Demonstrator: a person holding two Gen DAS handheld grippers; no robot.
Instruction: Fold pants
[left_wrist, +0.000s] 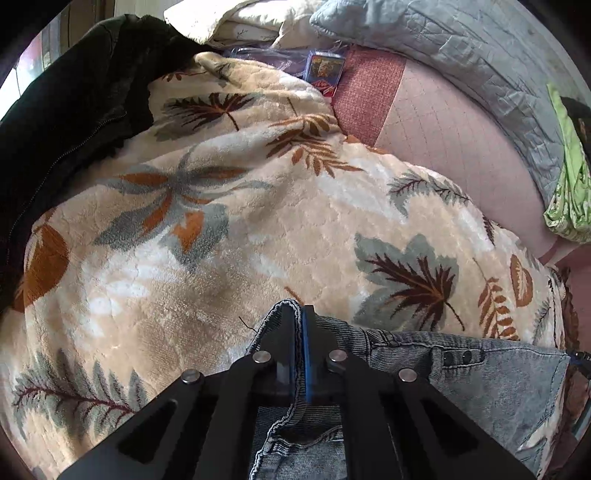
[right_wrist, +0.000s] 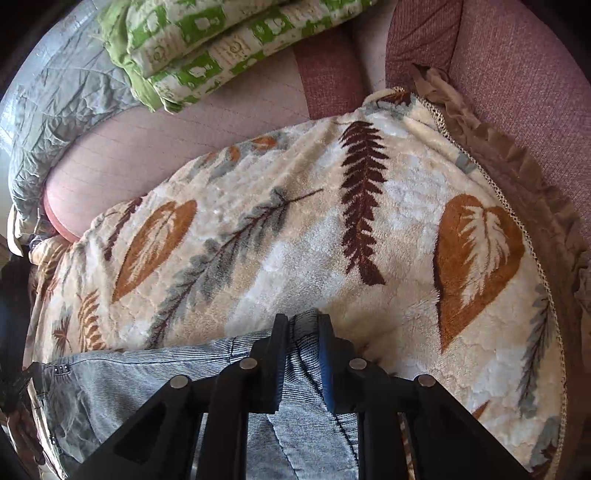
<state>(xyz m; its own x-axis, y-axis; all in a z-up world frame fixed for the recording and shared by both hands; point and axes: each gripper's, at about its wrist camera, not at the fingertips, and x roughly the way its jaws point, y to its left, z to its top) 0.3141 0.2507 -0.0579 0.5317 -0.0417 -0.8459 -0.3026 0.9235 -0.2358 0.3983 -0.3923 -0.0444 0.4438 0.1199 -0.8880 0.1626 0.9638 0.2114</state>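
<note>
Looking down along our two tools, we see both of them clamped on the pants (left_wrist: 480, 373), a pair of washed grey-blue jeans lying across the near edge of a plush cream blanket (left_wrist: 229, 229) printed with rust, brown and grey leaves. Our left gripper (left_wrist: 297, 314) has its jaws pressed together on a stitched hem-like edge of the denim, which pokes up just past the fingertips; a thin dark thread sticks out from the cloth beside it. From there the jeans run off to the right of the left wrist view, where a row of small dark studs shows near a seam. Our right gripper (right_wrist: 303, 320) pinches a raised fold of the same denim between its black finger and its blue-padded one, with the cloth filling the narrow gap; in that view the rest of the jeans spreads to the left and down below the tool.

The blanket lies on a pinkish quilted surface (left_wrist: 461, 147). Beyond it we see a grey-blue quilt (left_wrist: 461, 48) bunched along the far side, a green-and-white patterned cloth (right_wrist: 207, 48) folded on the pink surface, a black zipped garment (left_wrist: 74, 110) at the left, and a small blue box (left_wrist: 325, 70) just past the blanket's far edge
</note>
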